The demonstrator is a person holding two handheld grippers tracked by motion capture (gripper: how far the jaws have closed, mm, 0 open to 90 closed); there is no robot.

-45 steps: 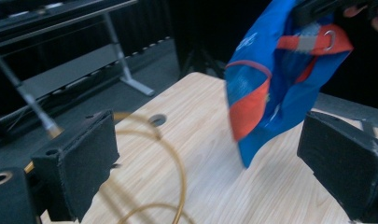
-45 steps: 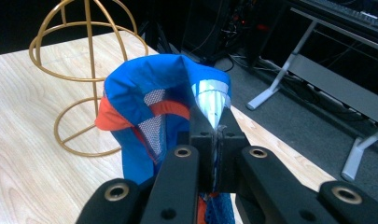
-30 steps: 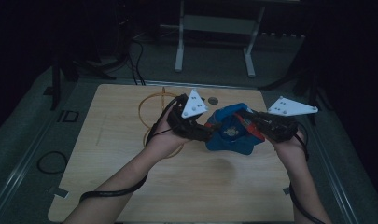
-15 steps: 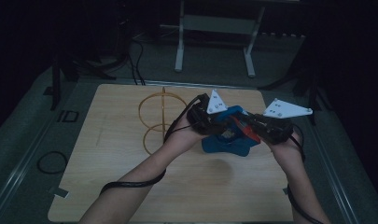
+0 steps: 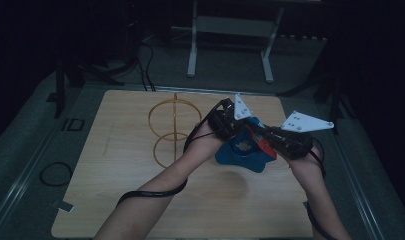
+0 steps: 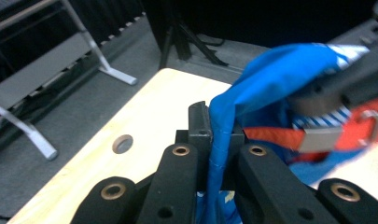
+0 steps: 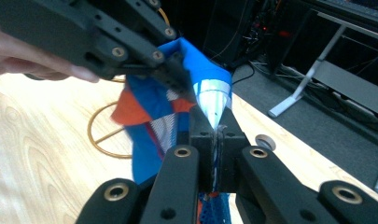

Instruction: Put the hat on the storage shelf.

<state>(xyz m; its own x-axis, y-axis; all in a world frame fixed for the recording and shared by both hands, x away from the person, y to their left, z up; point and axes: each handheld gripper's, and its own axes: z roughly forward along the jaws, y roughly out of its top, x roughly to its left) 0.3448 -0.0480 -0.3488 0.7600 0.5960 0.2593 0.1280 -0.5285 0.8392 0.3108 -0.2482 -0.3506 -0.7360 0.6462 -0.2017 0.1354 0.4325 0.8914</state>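
A blue cloth bag point(image 5: 242, 150) with an orange strap point(image 6: 270, 136) and a metal buckle hangs lifted over the right half of the wooden table point(image 5: 120, 200). My left gripper point(image 5: 233, 126) is shut on a blue fabric edge point(image 6: 219, 140), which runs up between its jaws. My right gripper point(image 5: 270, 137) is shut on another edge of the bag point(image 7: 214, 107), with white and orange mesh showing beside it. The two grippers sit close together, and the left one's black body point(image 7: 107, 37) crosses the top of the right gripper view.
A golden wire frame point(image 5: 171, 131) of two rings stands on the table left of the bag. A small round hole point(image 6: 122, 143) lies in the tabletop near the far edge. Beyond the table stands a grey metal stand point(image 5: 230, 30) on the floor.
Both grippers have moved right and closer together, raising the blue bag off the tabletop and bunching it between them.
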